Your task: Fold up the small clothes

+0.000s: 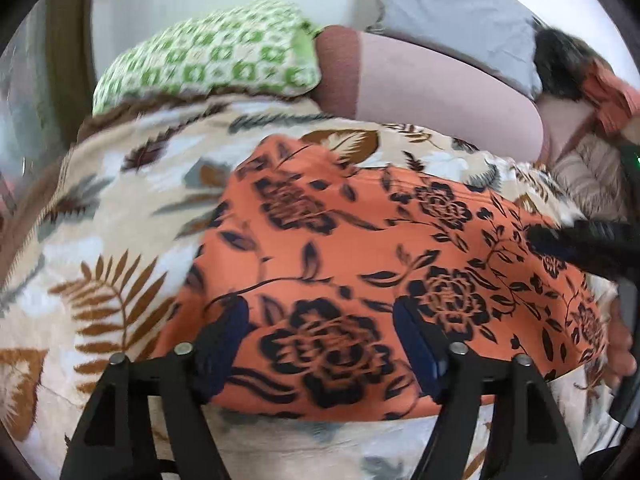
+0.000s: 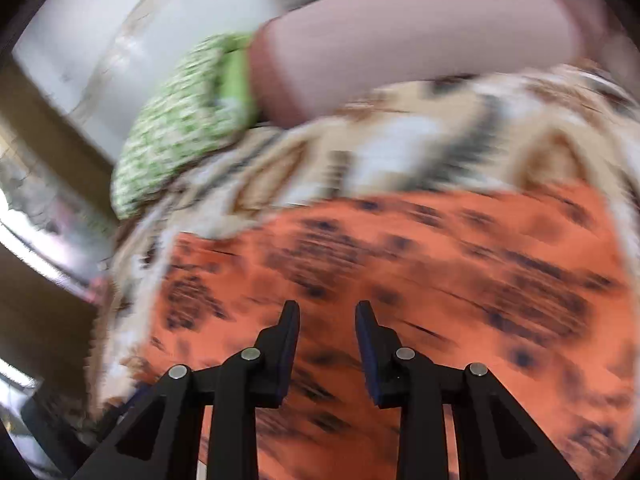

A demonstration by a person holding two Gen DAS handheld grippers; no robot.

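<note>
- Bedding fills the background: a leaf-printed blanket [image 1: 120,208] covers the work surface, with a green patterned pillow [image 1: 208,56], a pink bolster [image 1: 432,92] and a grey pillow [image 1: 452,20] stacked behind it.
- Left wrist view: the orange floral garment [image 1: 360,248] lies flat on that blanket, directly ahead of and beneath your left gripper [image 1: 320,344]. Its long axis runs across the frame, left to right, dipping slightly toward the right.
- Left gripper: jaws stand wide apart. The near hem of the garment sits between the fingers [image 1: 416,344], but the pads do not press on it; nothing is held.
- At the right edge of this view, the right gripper [image 1: 576,244] hangs over the garment's far right portion. A bare foot [image 1: 620,344] shows just below it.
- Right wrist view: heavily motion-blurred. The orange floral garment [image 2: 440,260] fills the lower frame, lying ahead of and under your right gripper [image 2: 328,344], with the blanket [image 2: 400,136] and green pillow [image 2: 180,120] beyond.
- Right gripper: jaws part-open with a clear gap; no cloth is visibly pinched between them. It looks empty.
- Judgement: each claw is over its own end of the garment, so the near hem is the likely next pickup, and your left gripper sits closer to it.
</note>
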